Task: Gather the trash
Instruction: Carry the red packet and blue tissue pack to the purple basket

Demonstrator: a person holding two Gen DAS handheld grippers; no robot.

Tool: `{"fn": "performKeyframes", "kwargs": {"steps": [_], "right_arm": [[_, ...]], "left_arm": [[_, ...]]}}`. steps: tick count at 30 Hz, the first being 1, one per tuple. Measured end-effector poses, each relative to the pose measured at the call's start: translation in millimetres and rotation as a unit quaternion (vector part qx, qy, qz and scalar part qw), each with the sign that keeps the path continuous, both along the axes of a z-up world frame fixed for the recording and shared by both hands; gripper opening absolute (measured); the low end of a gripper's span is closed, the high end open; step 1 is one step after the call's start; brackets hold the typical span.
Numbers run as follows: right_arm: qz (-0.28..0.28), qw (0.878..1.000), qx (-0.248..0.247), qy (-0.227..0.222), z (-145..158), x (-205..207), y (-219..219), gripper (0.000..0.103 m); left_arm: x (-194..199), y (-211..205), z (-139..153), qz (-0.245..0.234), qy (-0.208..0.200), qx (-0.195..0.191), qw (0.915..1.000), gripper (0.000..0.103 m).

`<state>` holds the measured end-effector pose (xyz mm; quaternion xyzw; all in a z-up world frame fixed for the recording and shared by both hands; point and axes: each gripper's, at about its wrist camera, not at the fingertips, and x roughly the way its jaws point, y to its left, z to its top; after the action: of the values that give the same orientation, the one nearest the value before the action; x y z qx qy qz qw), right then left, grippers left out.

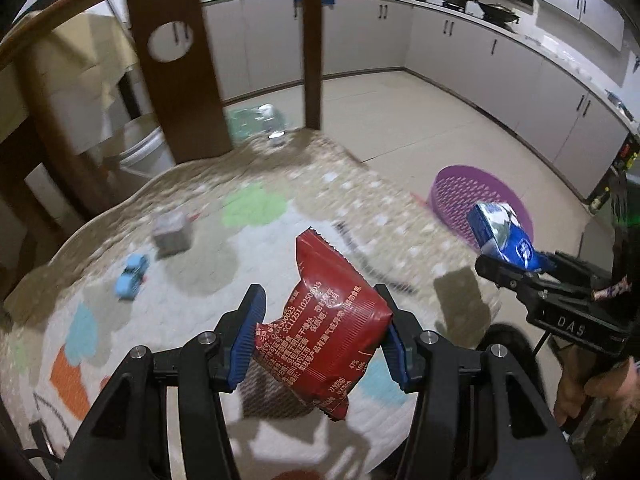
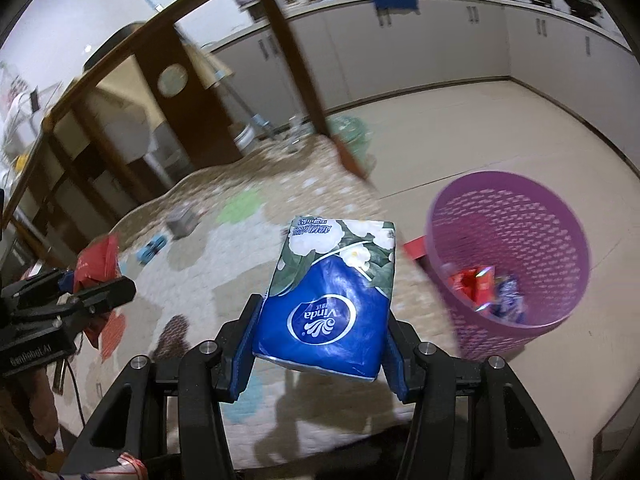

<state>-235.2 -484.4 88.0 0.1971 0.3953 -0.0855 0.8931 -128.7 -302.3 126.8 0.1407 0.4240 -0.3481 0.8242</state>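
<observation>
My left gripper [image 1: 320, 336] clamps a red snack packet [image 1: 326, 332], my right gripper [image 2: 318, 320] pinches a blue tissue pack [image 2: 332, 296] near the purple basket [image 2: 520, 208] at right.

Open floor [image 2: 460, 128] surrounds the basket [image 2: 552, 208]; its mouth gapes unobstructed. Table legs [image 1: 312, 40] stand beyond the mat [image 1: 280, 184].

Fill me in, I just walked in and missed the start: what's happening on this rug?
A person is collecting trash with two handheld grippers. The left gripper has its jaws shut on a crinkled red snack wrapper; the right gripper grips a blue Vinda tissue pack. Both are held above the patterned rug, near the purple perforated plastic basket, which already holds some wrappers.
</observation>
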Motion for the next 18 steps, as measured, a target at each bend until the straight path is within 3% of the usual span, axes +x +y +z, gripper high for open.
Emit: {"fn": "performKeyframes", "kwargs": {"steps": [18], "right_arm": [[-0.132,0.991,-0.005,0.004,-15,-43,-143,0.057]], "left_arm": [[10,-188,-13,-0.102,0.073,-0.019,0.992,0.054]]}}
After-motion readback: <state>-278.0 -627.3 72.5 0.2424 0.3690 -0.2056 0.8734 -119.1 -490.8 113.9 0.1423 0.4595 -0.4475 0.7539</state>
